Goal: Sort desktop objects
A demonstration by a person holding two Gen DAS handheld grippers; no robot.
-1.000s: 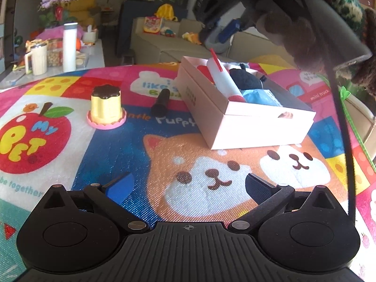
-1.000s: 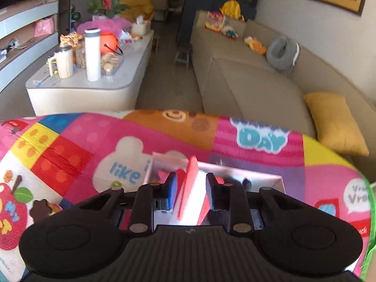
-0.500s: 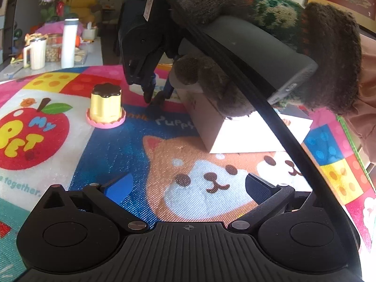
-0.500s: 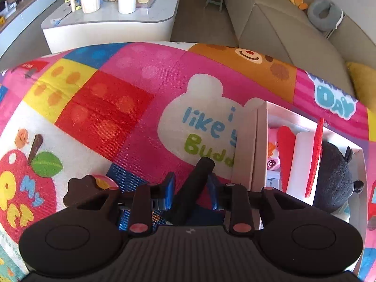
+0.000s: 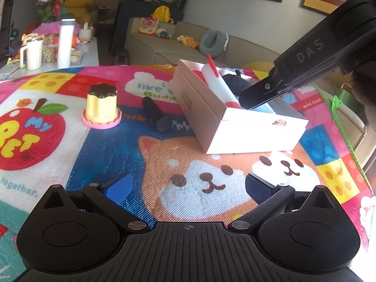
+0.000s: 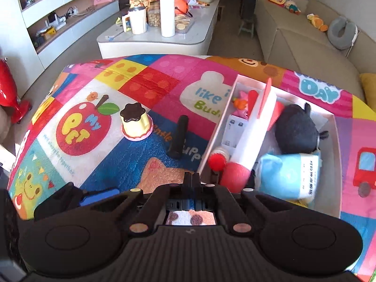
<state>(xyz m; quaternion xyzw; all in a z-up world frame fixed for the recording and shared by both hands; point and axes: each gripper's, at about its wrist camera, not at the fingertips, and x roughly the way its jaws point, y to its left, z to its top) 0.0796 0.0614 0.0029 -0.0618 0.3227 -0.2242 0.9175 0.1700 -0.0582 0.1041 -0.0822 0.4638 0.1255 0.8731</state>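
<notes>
A white box on the colourful mat holds a white and red rocket toy, a black plush, a blue pack and small toys. A black cylinder lies on the mat left of the box. A yellow pudding toy stands further left. My left gripper is open and empty, low over the mat. My right gripper is shut and empty, raised above the mat near the box's front left corner.
The right gripper's body hangs over the box in the left wrist view. A white side table with a cup and bottle stands beyond the mat, and a beige sofa at the back right.
My right gripper had its fingers around the black cylinder; it has pulled back and up and shut empty. The cylinder still lies on the mat. The left gripper has not moved.
</notes>
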